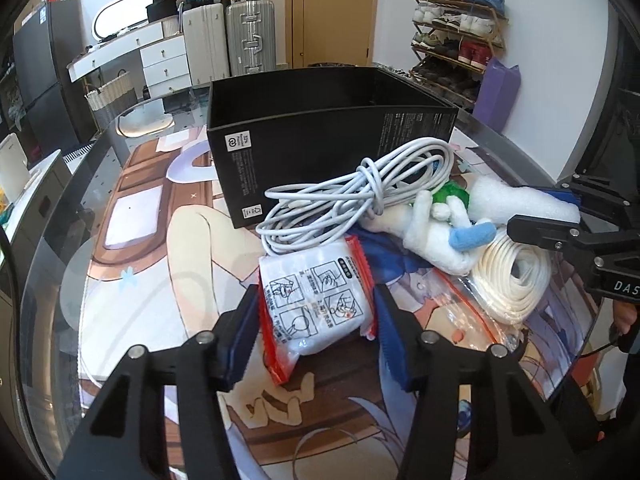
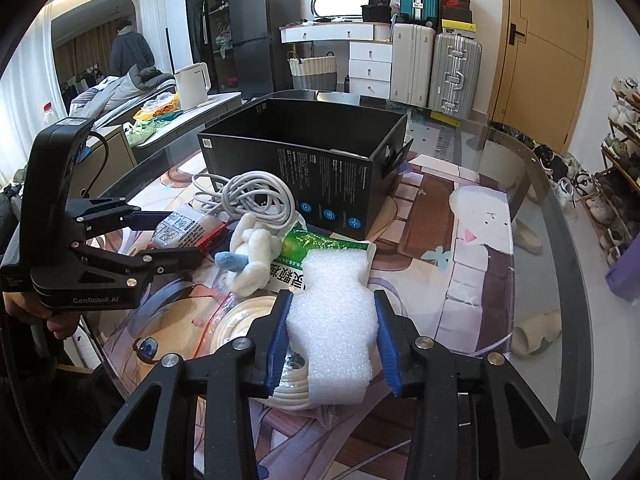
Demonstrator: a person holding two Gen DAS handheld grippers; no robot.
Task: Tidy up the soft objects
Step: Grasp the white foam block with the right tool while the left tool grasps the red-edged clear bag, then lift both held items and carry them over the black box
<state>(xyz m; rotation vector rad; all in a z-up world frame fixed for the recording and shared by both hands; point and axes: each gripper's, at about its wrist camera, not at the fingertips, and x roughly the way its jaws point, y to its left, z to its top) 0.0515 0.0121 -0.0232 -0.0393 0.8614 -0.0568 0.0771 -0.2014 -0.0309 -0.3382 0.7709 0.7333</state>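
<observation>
My left gripper (image 1: 316, 328) is closed around a white packet with red edges (image 1: 316, 308), its pads at both sides; it also shows in the right wrist view (image 2: 184, 232). My right gripper (image 2: 332, 332) is shut on a white foam block (image 2: 334, 312), pinched at its waist; the foam also shows in the left wrist view (image 1: 516, 200). A white plush toy (image 1: 436, 228) lies between them, on a green packet (image 2: 320, 244). A coiled grey cable (image 1: 352, 196) rests against an open, empty black box (image 1: 320, 136).
A coil of cream cord (image 1: 516, 276) in a clear zip bag lies under my right gripper. Everything sits on a printed mat (image 2: 460, 248) on a glass table. Suitcases, drawers and a shoe rack (image 1: 456, 36) stand beyond.
</observation>
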